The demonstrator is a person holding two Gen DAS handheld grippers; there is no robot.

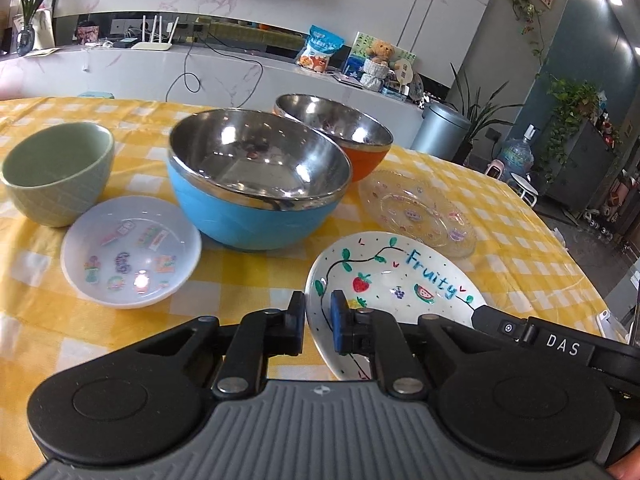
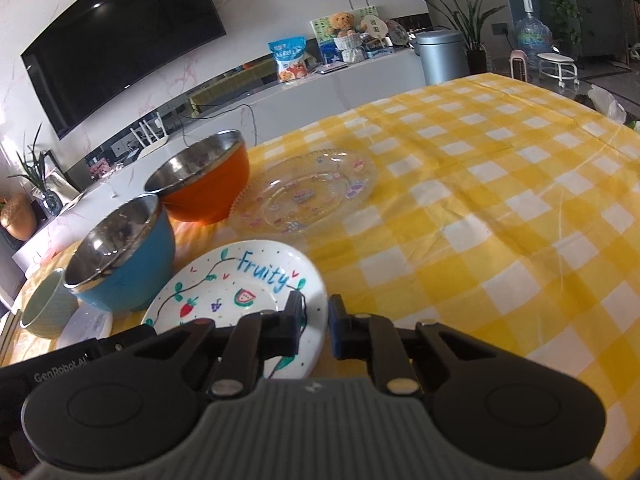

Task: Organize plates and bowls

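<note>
A white plate painted "Fruity" (image 1: pixel 400 280) lies on the yellow checked tablecloth. My left gripper (image 1: pixel 318 320) is shut on its left rim. My right gripper (image 2: pixel 314 320) is shut on the same plate (image 2: pixel 240 280) at its right rim. Behind it stand a blue steel-lined bowl (image 1: pixel 256 184), an orange steel-lined bowl (image 1: pixel 340 132), a clear glass plate (image 1: pixel 416 212), a small white dish with stickers (image 1: pixel 130 252) and a green ceramic bowl (image 1: pixel 56 172). The right wrist view also shows the blue bowl (image 2: pixel 124 256), orange bowl (image 2: pixel 204 184), glass plate (image 2: pixel 308 192) and green bowl (image 2: pixel 48 308).
The tablecloth (image 2: pixel 500 200) spreads right of the dishes to the table's edge. Beyond the table are a white marble counter (image 1: pixel 160 68) with clutter, a grey bin (image 1: pixel 440 128), potted plants and a wall television (image 2: pixel 120 36).
</note>
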